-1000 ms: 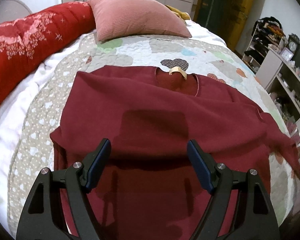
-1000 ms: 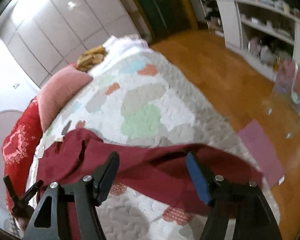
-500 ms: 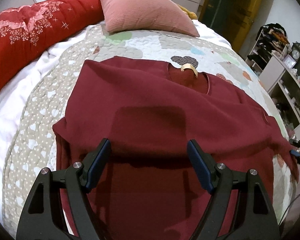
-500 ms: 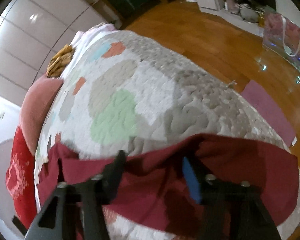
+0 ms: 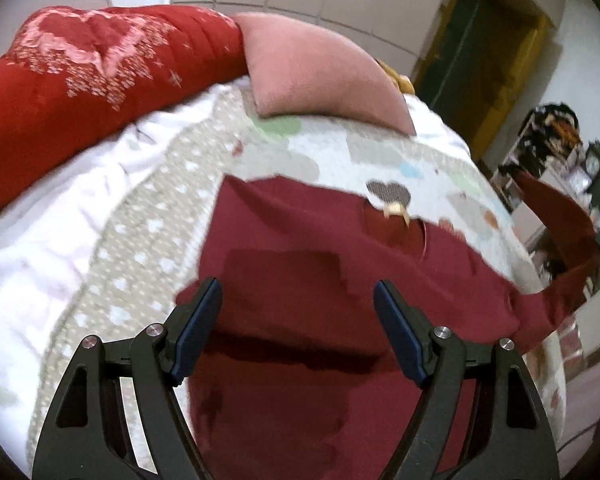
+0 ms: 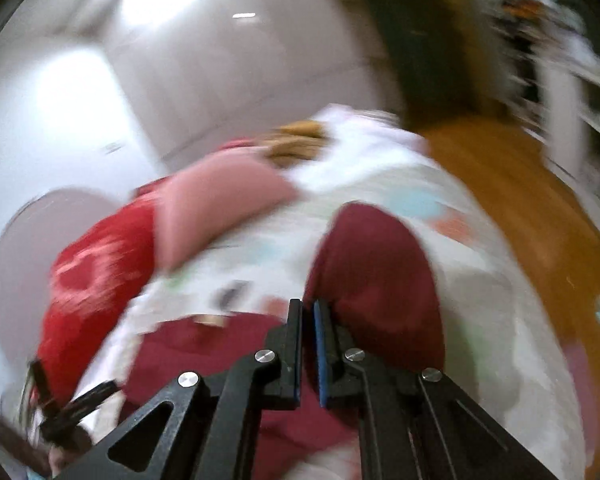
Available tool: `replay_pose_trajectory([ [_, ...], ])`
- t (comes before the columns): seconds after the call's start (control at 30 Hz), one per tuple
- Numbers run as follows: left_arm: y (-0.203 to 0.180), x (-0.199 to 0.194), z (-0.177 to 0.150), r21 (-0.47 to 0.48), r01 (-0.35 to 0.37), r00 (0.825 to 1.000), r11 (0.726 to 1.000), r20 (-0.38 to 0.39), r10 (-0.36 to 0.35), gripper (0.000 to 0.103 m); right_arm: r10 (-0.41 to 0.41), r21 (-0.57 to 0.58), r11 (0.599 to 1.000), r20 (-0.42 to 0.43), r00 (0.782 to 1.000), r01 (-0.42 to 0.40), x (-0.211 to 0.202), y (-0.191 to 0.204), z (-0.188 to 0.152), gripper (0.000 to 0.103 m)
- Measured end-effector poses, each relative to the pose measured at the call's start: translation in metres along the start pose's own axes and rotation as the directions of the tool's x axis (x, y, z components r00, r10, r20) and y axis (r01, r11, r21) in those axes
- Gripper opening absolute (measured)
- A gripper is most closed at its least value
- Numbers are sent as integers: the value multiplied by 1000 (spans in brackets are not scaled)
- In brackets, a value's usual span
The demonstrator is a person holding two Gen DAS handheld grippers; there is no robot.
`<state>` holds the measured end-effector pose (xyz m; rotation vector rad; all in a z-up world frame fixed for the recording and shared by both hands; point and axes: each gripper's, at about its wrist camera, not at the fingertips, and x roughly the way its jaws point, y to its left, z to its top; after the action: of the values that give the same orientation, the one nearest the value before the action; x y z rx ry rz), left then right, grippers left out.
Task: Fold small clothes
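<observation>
Patchwork quilt (image 5: 340, 152): covers the bed. Red comforter (image 5: 80, 72): along the far left edge. Pink pillow (image 5: 316, 72): at the head. Maroon sweater (image 5: 308, 280): flat on the quilt, right sleeve (image 6: 376, 272) raised. Right gripper (image 6: 307, 316): pressed together, pinching that sleeve. Left gripper (image 5: 298, 300): spread wide above the sweater, holding nothing.

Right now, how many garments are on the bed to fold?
1: a dark red top spread on the quilt below the pink pillow. Its sleeve is lifted in the right gripper. Others may lie out of view.
</observation>
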<state>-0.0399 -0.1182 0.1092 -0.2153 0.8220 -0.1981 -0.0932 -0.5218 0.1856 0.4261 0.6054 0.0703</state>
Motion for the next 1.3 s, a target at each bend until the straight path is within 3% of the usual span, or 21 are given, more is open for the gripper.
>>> replay_pose_trajectory([
  [0.07,9,-8,5,-21,-3,1000,1000,22,3,79,125,-117,985,-23,992,-127,20,55,6,2],
  [0.17,24,-17,10,-55,-17,998,998,54,20,79,236,-270,928,-110,966,-257,54,129,-9,2],
  [0.27,38,-16,11,-71,-33,998,997,43,36,79,214,-358,889,-228,950,-286,95,173,-50,2],
  [0.37,49,-12,10,-72,-33,999,997,24,34,79,168,-372,884,-314,935,-283,118,174,-82,2],
  [0.5,56,-2,9,-96,-31,999,995,12,32,79,87,-363,912,-281,956,-190,118,149,-93,6],
  [0.57,56,2,7,-112,-17,1000,994,7,17,79,49,-379,914,-253,966,-146,118,144,-88,17],
  [0.63,53,4,4,-112,-13,1000,994,2,13,79,17,-399,909,-244,970,-116,126,146,-84,52],
  [0.67,52,6,3,-107,-13,1000,994,-5,12,79,-2,-414,905,-234,972,-98,136,151,-82,55],
  [0.83,47,14,-1,-69,-26,999,997,-33,23,79,-41,-424,903,-252,967,-73,197,179,-68,55],
  [0.93,48,15,0,-63,-21,999,998,-40,18,79,-143,-465,885,-264,954,4,248,189,-68,55],
  [0.97,48,15,0,-59,-23,999,998,-39,21,79,-197,-463,885,-281,939,47,268,185,-69,55],
  [1.0,49,15,0,-53,-28,999,998,-38,26,79,-212,-451,891,-302,929,56,279,180,-69,47],
  [1.03,51,15,-1,-49,-32,999,998,-37,31,79,-218,-427,902,-326,920,62,289,172,-69,34],
  [1.07,53,15,-1,-47,-38,999,998,-35,36,79,-224,-417,906,-327,918,72,292,167,-69,28],
  [1.13,58,15,-1,-58,-47,999,997,-26,46,79,-183,-361,931,-316,931,61,284,156,-65,11],
  [1.2,65,15,1,-84,-48,999,995,-26,46,79,-107,-296,955,-294,950,16,262,148,-57,10],
  [1.3,72,12,3,-120,-46,999,992,-11,45,79,21,-267,960,-250,968,-90,224,154,-48,10],
])
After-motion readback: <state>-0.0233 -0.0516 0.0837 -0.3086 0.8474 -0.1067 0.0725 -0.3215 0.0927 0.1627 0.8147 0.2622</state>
